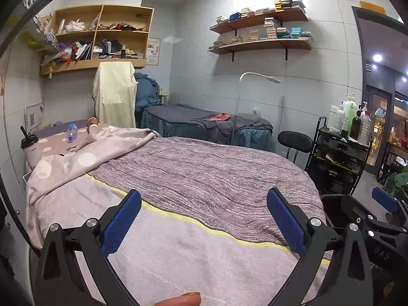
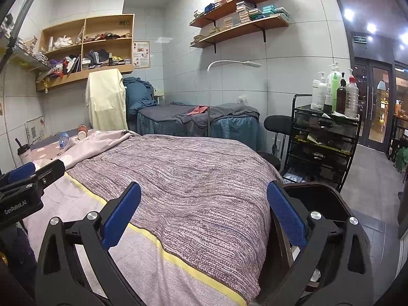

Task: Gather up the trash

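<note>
Bed point(image 2: 193, 168); left gripper point(image 2: 23, 176) (marked "GenRobot.AI") spread empty.

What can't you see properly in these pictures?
- Dark bin, right wrist view: the right gripper hides its inside.
- Lidded cup, left wrist view: too dim to tell if anything is left in it.
- Paper cups, left wrist view: too small and far to read.
- Black cart, right wrist view: shelf contents too dark.

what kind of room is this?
Probably a small massage or beauty treatment room: two covered treatment beds, a trolley topped with pump bottles, and a gooseneck lamp.
</note>
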Available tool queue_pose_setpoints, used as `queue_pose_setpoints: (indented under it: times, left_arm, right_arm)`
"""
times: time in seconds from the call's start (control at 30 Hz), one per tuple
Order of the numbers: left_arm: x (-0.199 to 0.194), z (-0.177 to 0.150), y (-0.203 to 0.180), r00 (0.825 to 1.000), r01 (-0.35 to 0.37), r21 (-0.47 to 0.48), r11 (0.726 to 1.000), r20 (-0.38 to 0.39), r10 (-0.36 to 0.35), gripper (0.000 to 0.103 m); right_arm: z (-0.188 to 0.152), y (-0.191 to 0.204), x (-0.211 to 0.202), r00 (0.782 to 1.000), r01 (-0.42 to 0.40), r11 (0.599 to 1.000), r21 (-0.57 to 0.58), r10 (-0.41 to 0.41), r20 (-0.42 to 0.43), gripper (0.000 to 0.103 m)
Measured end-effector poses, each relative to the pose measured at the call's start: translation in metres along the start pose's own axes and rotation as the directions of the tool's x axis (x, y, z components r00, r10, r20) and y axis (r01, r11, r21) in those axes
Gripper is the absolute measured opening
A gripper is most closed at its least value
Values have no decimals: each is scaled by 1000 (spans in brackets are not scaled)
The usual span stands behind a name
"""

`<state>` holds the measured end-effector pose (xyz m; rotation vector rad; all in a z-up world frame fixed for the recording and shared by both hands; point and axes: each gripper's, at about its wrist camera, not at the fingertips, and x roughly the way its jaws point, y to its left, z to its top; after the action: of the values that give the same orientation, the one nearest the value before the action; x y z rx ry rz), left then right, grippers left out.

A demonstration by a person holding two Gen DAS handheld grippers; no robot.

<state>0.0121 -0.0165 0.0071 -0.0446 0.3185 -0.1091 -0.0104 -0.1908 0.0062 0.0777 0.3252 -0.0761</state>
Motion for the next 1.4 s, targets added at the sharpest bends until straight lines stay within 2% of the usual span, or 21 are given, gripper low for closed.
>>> queue_pose_setpoints:
  times: [1.4]
  left_arm:
    - [0,2,-4,1000,16,7,1000,2,-16,97]
  right_arm:
    - [-3,-7,5,1000,5,1000,13,-5,-9,97]
